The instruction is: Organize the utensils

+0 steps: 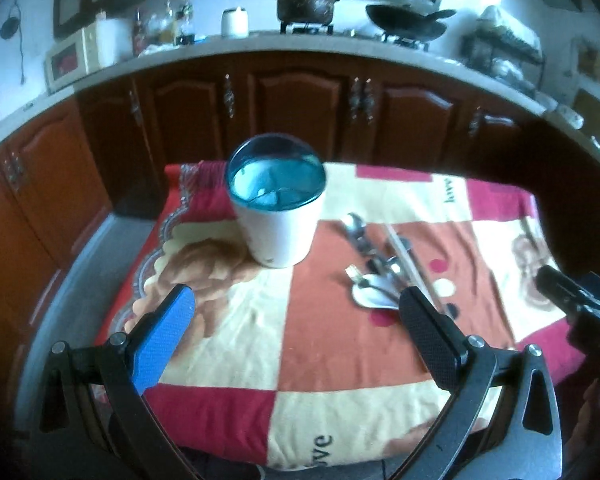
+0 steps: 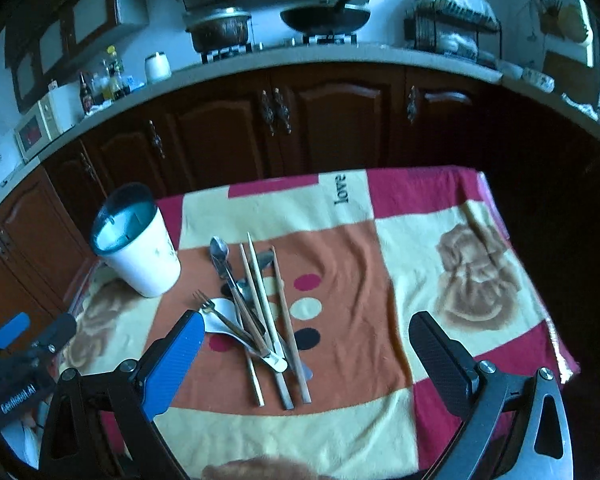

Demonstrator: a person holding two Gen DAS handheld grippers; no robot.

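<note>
A white cup with a blue rim (image 1: pixel 278 216) stands upright on the patterned cloth; it also shows in the right wrist view (image 2: pixel 138 248) at the left. A pile of utensils (image 2: pixel 256 312) lies to its right: several chopsticks (image 2: pixel 284 324), a metal spoon (image 2: pixel 220 254), a fork (image 2: pixel 212 308) and a white spoon (image 2: pixel 224 320). The pile shows in the left wrist view (image 1: pixel 380 272). My left gripper (image 1: pixel 296 300) is open and empty, in front of the cup. My right gripper (image 2: pixel 308 326) is open and empty, above the near end of the pile.
The cloth-covered table (image 2: pixel 440 240) ends at the right and far sides. Dark wooden cabinets (image 2: pixel 320 120) and a counter with a pot (image 2: pixel 220 32) and wok (image 2: pixel 324 16) stand behind. The left gripper (image 2: pixel 32 340) appears at the left edge of the right wrist view.
</note>
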